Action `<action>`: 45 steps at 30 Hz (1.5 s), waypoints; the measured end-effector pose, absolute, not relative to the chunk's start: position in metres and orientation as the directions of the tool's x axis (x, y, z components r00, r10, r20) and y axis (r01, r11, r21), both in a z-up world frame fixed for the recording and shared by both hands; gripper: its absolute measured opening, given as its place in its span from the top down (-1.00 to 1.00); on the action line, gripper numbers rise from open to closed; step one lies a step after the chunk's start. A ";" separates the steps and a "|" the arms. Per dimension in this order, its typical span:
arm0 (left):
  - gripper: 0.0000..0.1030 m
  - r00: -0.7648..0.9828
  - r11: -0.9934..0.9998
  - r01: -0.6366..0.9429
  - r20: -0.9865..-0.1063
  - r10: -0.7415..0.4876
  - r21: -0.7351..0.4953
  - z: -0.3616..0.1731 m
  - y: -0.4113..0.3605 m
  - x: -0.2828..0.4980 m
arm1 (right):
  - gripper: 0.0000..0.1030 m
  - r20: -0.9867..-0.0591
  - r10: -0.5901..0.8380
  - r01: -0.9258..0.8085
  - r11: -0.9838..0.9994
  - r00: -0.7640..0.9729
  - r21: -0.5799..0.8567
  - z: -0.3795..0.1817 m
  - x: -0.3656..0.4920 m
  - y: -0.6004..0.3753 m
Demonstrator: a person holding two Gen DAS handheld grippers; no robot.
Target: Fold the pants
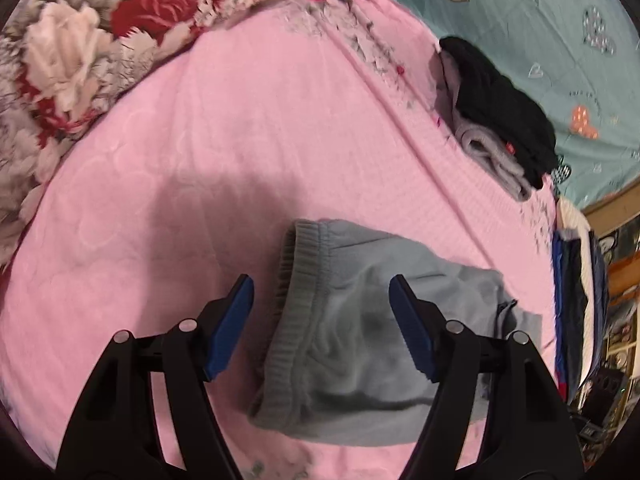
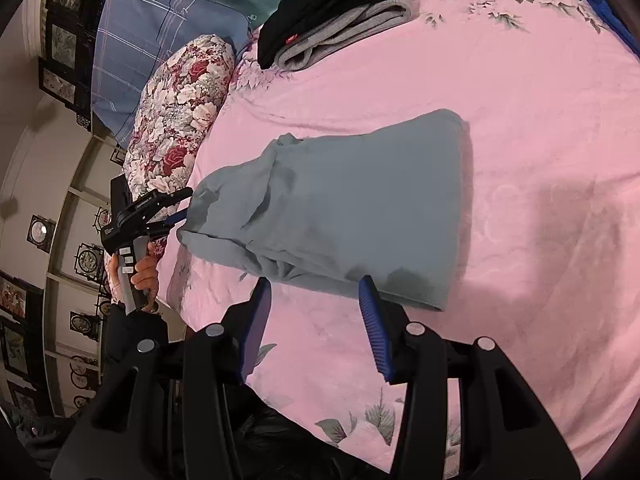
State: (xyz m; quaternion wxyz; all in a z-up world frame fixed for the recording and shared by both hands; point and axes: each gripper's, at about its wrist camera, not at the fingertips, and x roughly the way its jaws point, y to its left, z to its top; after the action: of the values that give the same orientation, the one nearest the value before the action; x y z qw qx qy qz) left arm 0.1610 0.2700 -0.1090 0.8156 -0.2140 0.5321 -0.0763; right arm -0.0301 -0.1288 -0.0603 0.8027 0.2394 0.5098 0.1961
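The grey-blue pants (image 2: 344,216) lie folded into a thick rectangle on the pink bedsheet (image 2: 540,128). In the left wrist view the pants (image 1: 360,344) show their ribbed waistband (image 1: 292,308) just below and between the fingers. My left gripper (image 1: 322,284) is open and empty above the waistband end; it also shows in the right wrist view (image 2: 176,208) at the pants' left end. My right gripper (image 2: 314,284) is open and empty, hovering at the pants' near edge.
A stack of folded black and grey clothes (image 2: 332,20) lies at the far side of the bed, also in the left wrist view (image 1: 500,120). A floral quilt (image 1: 80,52) is rolled along one edge. A teal pillow (image 1: 540,20) lies beyond the stack.
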 end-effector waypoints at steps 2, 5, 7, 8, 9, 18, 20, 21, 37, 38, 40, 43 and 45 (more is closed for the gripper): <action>-0.42 0.390 0.906 -0.060 -0.846 -0.365 -0.419 -0.118 0.266 0.166 | 0.10 -0.724 0.565 -0.079 0.806 0.396 0.586 -0.059 -0.028 -0.123; -0.43 0.351 0.910 0.009 -0.851 -0.391 -0.415 -0.115 0.256 0.155 | 0.10 -0.728 0.565 -0.086 0.809 0.387 0.582 -0.057 -0.025 -0.115; -0.43 0.315 0.883 0.027 -0.835 -0.452 -0.468 -0.114 0.252 0.144 | 0.10 -0.731 0.565 -0.086 0.810 0.382 0.581 -0.057 -0.022 -0.111; -0.42 0.300 0.870 0.045 -0.824 -0.481 -0.491 -0.113 0.248 0.139 | 0.10 -0.733 0.565 -0.086 0.810 0.379 0.580 -0.058 -0.021 -0.110; -0.42 0.297 0.866 0.052 -0.820 -0.489 -0.498 -0.114 0.246 0.137 | 0.10 -0.737 0.565 -0.084 0.811 0.372 0.579 -0.059 -0.018 -0.107; 0.50 0.354 0.803 0.048 -0.742 -0.570 -0.594 -0.113 0.233 0.151 | 0.10 -0.754 0.573 -0.125 0.815 0.322 0.566 -0.059 -0.011 -0.079; 0.51 0.390 0.761 0.102 -0.678 -0.623 -0.640 -0.095 0.232 0.142 | 0.10 -0.768 0.549 -0.129 0.832 0.330 0.540 -0.056 -0.007 -0.076; 0.51 0.409 0.745 0.125 -0.650 -0.640 -0.655 -0.086 0.231 0.138 | 0.10 -0.777 0.539 -0.133 0.840 0.326 0.527 -0.056 -0.003 -0.072; 0.50 0.430 0.688 0.204 -0.567 -0.702 -0.697 -0.050 0.208 0.124 | 0.64 -0.854 0.477 -0.196 0.876 0.208 0.442 -0.111 0.120 0.039; 0.50 0.420 0.689 0.217 -0.571 -0.705 -0.691 -0.047 0.200 0.124 | 0.62 -0.847 0.496 -0.194 0.865 0.194 0.462 -0.107 0.118 0.035; 0.50 0.411 0.698 0.240 -0.580 -0.703 -0.675 -0.040 0.185 0.123 | 0.62 -0.795 0.563 -0.199 0.825 0.225 0.528 -0.084 0.110 0.015; 0.50 0.407 0.717 0.288 -0.596 -0.692 -0.635 -0.028 0.151 0.120 | 0.31 -0.745 0.563 -0.214 0.826 0.359 0.521 -0.041 0.084 -0.039; 0.50 0.384 0.707 0.309 -0.597 -0.704 -0.636 -0.027 0.129 0.120 | 0.12 -0.726 0.534 -0.188 0.841 0.433 0.507 -0.025 0.059 -0.081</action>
State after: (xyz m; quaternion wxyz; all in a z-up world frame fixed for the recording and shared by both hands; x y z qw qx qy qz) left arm 0.1203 0.1286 -0.0273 0.8032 -0.2165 0.4568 -0.3153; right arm 0.0591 -0.0808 -0.0248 0.8274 0.1781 0.4859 0.2182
